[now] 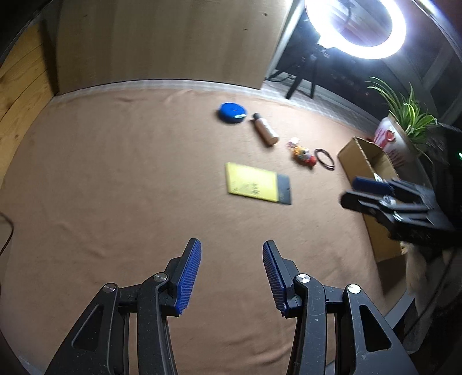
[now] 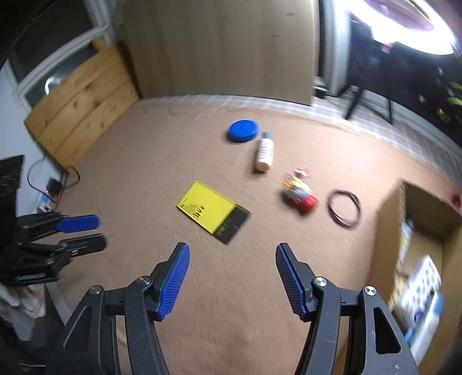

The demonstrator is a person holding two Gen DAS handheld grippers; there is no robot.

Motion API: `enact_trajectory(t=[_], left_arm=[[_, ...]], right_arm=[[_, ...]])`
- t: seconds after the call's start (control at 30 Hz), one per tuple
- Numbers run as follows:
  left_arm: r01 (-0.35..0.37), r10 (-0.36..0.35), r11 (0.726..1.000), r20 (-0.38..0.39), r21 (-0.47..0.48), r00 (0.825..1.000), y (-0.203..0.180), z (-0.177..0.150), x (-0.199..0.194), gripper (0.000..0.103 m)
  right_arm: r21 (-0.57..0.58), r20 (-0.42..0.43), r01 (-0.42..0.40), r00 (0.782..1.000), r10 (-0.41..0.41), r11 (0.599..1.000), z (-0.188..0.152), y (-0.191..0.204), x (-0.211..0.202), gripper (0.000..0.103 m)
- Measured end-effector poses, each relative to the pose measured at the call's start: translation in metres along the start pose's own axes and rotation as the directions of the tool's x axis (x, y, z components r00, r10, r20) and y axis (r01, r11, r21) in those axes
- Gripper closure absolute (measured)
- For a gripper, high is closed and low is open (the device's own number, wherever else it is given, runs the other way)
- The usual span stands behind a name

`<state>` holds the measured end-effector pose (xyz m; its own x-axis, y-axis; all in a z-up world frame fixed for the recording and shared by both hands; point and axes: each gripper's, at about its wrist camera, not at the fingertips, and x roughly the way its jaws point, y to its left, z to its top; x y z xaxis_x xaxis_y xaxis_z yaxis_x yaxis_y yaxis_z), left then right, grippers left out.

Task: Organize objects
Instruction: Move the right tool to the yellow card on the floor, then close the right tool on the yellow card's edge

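On the brown cloth lie a blue round tin [image 1: 232, 112] [image 2: 242, 130], a small bottle [image 1: 264, 131] [image 2: 264, 152] on its side, a colourful toy [image 1: 302, 153] [image 2: 299, 194], a dark ring of bands [image 1: 325, 158] [image 2: 344, 212] and a yellow and black packet [image 1: 257, 183] [image 2: 213, 211]. An open cardboard box [image 1: 368, 161] [image 2: 388, 230] stands at the right and holds several items. My left gripper [image 1: 232, 253] is open and empty above the near cloth. My right gripper [image 2: 232, 255] is open and empty, short of the packet.
A wooden panel [image 1: 167, 40] stands behind the cloth. A ring light [image 1: 356, 27] on a tripod glows at the back right. A potted plant [image 1: 404, 109] stands beside the box. Wooden boards [image 2: 83, 106] and cables [image 2: 55, 184] are at the left.
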<state>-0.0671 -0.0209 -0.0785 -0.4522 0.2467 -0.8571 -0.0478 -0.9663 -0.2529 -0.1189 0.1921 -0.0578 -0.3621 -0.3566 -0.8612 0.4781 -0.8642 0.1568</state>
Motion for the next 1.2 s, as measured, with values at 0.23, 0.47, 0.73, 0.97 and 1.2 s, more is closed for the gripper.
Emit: enact_trajectory(t=[0.23, 0.47, 0.73, 0.97, 1.2], left_arm=[[-0.023, 0.023, 0.998, 0.010, -0.051, 1.000, 0.028, -0.013, -0.017, 0.055], [-0.034, 0.034, 0.996, 0.000, -0.088, 0.999, 0.050, -0.021, -0.021, 0.055], [-0.025, 0.023, 0.994, -0.018, -0.109, 1.000, 0.062, -0.020, -0.016, 0.055], [-0.019, 0.016, 0.993, -0.023, -0.114, 1.000, 0.067, -0.019, -0.015, 0.055], [-0.005, 0.002, 0.994, -0.024, -0.113, 1.000, 0.064, -0.017, -0.012, 0.055]], right_arm=[[-0.087, -0.072, 0.001, 0.997, -0.008, 0.996, 0.028, 0.016, 0.043, 0.045], [-0.124, -0.118, 0.011, 0.993, -0.026, 0.992, 0.044, 0.022, 0.077, 0.044], [-0.036, -0.176, -0.026, 0.984, 0.019, 0.999, 0.063, 0.004, 0.102, 0.044], [-0.004, -0.216, -0.094, 0.972, 0.090, 0.996, 0.060, 0.001, 0.105, 0.041], [-0.078, -0.268, -0.125, 0.958, 0.100, 0.989, 0.046, 0.019, 0.099, 0.042]])
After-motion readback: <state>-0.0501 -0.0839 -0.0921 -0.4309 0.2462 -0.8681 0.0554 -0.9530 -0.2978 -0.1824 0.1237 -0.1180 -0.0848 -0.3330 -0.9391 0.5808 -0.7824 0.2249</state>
